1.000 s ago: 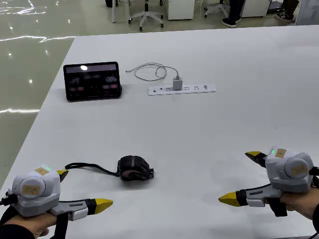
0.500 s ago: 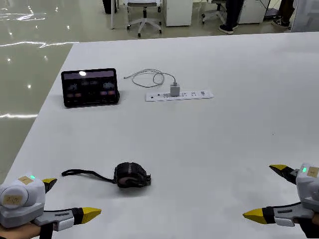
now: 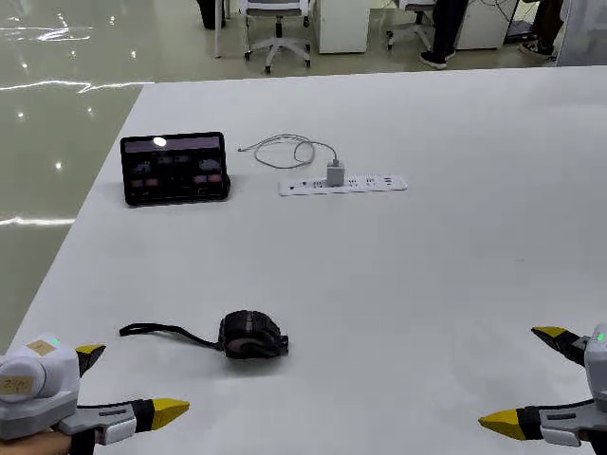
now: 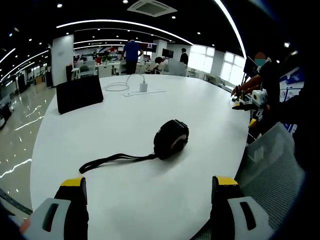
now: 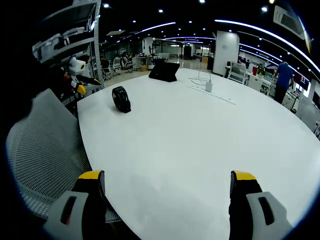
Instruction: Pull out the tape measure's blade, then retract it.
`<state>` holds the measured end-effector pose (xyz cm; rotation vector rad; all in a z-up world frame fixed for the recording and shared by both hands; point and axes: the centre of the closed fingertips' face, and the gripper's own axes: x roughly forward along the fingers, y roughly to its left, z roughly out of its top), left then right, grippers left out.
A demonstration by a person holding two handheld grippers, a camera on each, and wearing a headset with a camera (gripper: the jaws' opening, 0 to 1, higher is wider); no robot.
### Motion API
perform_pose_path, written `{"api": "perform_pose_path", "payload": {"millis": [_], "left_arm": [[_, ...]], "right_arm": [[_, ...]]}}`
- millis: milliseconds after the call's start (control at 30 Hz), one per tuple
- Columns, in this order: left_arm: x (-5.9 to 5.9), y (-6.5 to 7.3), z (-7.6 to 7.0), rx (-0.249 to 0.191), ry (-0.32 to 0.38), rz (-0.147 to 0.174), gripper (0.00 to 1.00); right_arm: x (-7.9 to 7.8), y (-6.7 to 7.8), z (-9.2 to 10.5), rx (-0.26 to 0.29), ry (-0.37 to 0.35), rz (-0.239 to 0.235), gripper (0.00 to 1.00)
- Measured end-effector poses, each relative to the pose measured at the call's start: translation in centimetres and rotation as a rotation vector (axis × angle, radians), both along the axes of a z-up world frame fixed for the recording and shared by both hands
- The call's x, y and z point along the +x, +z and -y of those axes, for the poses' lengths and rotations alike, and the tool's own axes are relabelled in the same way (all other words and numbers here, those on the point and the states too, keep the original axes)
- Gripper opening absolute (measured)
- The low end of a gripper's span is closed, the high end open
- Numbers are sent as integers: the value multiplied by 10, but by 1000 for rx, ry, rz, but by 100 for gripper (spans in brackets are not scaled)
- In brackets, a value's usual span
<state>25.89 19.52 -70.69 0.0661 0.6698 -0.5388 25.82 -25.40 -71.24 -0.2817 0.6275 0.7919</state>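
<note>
Lying on white counter [image 3: 427, 284]: black rubber-cased tape measure [image 3: 251, 335], likely dense, grippy; clamp case sides, pinch blade tip. Both spread, empty: left tool [image 3: 131, 380], right tool [image 3: 524, 376].

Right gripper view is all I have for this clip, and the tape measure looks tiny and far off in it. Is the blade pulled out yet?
Observer: No. In the left gripper view the tape measure lies closed, with no blade drawn out.
Operator: Does the left gripper have hold of it?
Observer: No. The left gripper is open and apart from it, and the tape measure lies ahead of its jaws.
Operator: Is anything attached to it?
Observer: Yes. A black strap trails from it across the table.
</note>
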Motion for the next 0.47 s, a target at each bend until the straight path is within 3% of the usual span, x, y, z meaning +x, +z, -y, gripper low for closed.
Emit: {"api": "perform_pose_path", "payload": {"millis": [467], "left_arm": [[1,-2,3,8,-18,-8,100]], "right_arm": [[-8,-2,7,8,-27,-5,100]]}}
